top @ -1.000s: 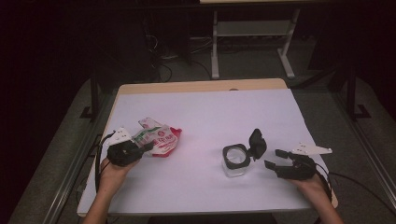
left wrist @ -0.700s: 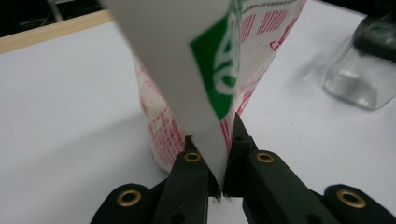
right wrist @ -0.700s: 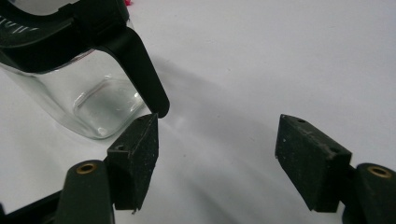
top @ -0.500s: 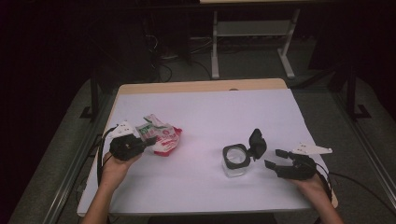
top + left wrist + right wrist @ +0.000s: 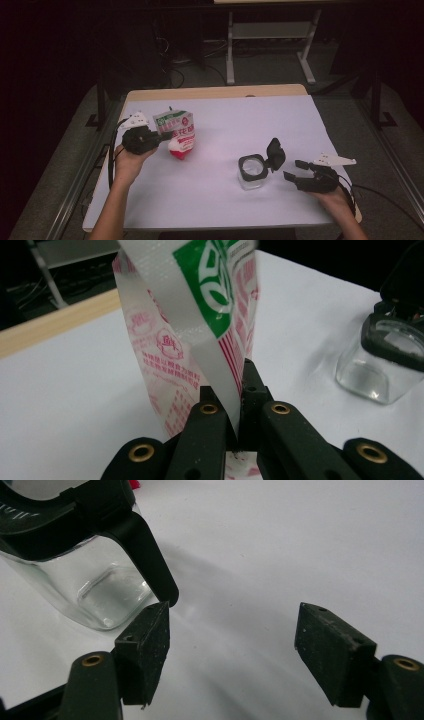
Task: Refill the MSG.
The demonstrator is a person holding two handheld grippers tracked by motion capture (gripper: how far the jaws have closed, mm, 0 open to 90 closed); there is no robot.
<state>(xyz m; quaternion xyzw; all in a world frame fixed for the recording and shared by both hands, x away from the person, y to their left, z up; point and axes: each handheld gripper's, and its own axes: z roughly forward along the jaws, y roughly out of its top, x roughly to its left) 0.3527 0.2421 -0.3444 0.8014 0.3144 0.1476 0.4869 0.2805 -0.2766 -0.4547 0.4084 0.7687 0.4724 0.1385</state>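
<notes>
High view, left to right: your left gripper (image 5: 159,136) sits near the left edge of the white worktop (image 5: 220,200), clamped on the edge of a red, white and green printed pouch (image 5: 178,132), which it holds upright and lifted, the pouch's lower red corner hanging just above the worktop surface. Left gripper view: both black jaws meet on a thin fold of the pouch (image 5: 200,325), its film pinched flat between the pads, with the green panel above and the red print below. Further right in the high view stands a clear square glass jar (image 5: 251,172) with a black rim, its black hinged lid (image 5: 275,153) flipped up and open at the jar's right side; the jar rests on the worktop, well apart from the pouch. At far right your right gripper (image 5: 292,170) lies low over the worktop, jaws spread with nothing between them, just beside the jar. Right gripper view: one pad sits near the jar (image 5: 85,575) and close under the lid's hanging tab, while the other stands clear over bare worktop.
</notes>
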